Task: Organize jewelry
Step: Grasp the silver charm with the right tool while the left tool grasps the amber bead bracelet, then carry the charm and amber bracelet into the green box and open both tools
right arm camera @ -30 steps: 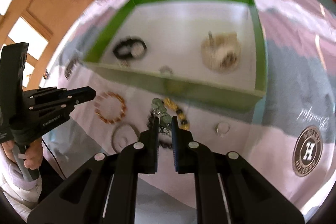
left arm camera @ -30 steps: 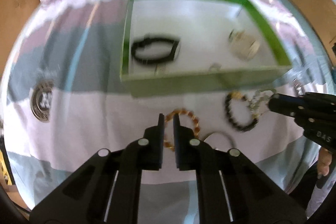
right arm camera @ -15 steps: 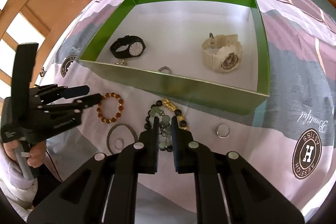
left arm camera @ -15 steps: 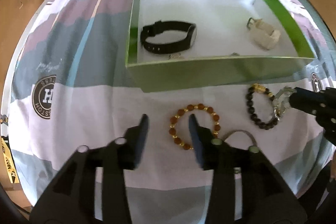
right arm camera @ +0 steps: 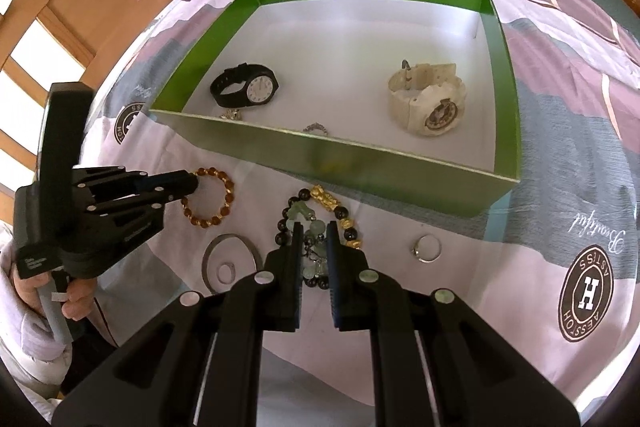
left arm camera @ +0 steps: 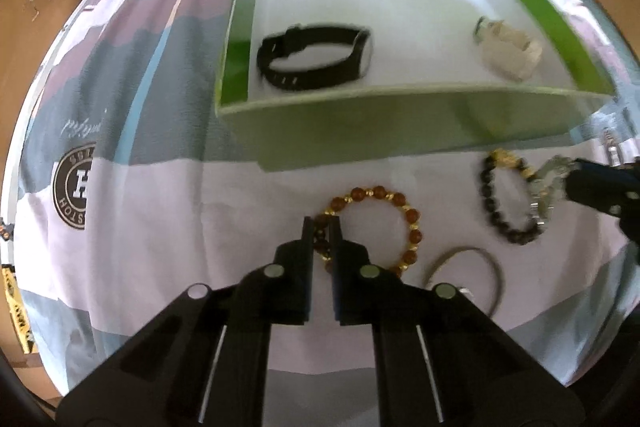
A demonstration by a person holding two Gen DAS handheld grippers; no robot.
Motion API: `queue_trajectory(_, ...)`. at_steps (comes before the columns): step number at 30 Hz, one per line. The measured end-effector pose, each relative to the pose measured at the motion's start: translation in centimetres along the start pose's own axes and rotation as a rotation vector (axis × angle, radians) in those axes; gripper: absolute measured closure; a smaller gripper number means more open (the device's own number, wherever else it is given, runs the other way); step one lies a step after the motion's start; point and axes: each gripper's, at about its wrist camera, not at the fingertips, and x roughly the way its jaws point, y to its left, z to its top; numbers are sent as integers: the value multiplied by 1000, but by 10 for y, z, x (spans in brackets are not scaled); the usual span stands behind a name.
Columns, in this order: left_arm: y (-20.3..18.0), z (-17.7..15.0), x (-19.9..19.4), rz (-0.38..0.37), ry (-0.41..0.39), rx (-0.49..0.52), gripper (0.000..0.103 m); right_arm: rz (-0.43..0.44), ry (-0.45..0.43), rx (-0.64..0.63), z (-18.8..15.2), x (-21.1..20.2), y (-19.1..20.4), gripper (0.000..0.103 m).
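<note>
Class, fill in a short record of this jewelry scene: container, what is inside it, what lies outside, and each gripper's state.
Container: green box on the bedspread
Inside: black watch, cream watch
Outside: amber bead bracelet, dark bead bracelet, silver ring, metal bangle
Left gripper: shut on amber bead bracelet
Right gripper: shut on pale green charm bracelet
</note>
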Motion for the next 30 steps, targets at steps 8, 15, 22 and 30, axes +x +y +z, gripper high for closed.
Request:
queue_trajectory(8, -5, 8, -76, -97, -195, -19, 96, 71, -105, -6, 4, -26, 2, 92)
queue_trajectory(15, 9, 24, -108, -107, -295, -90, 96, 172, -312, 12, 13, -60, 4, 92)
queue_trajectory(22, 9, 53, -115, -31, -367, -94, 96, 44, -388, 66, 31, -55, -16, 92)
queue_trajectory(30, 8, 58, -77, -17, -290, -79, 96, -12, -314, 112, 35, -17, -26, 92)
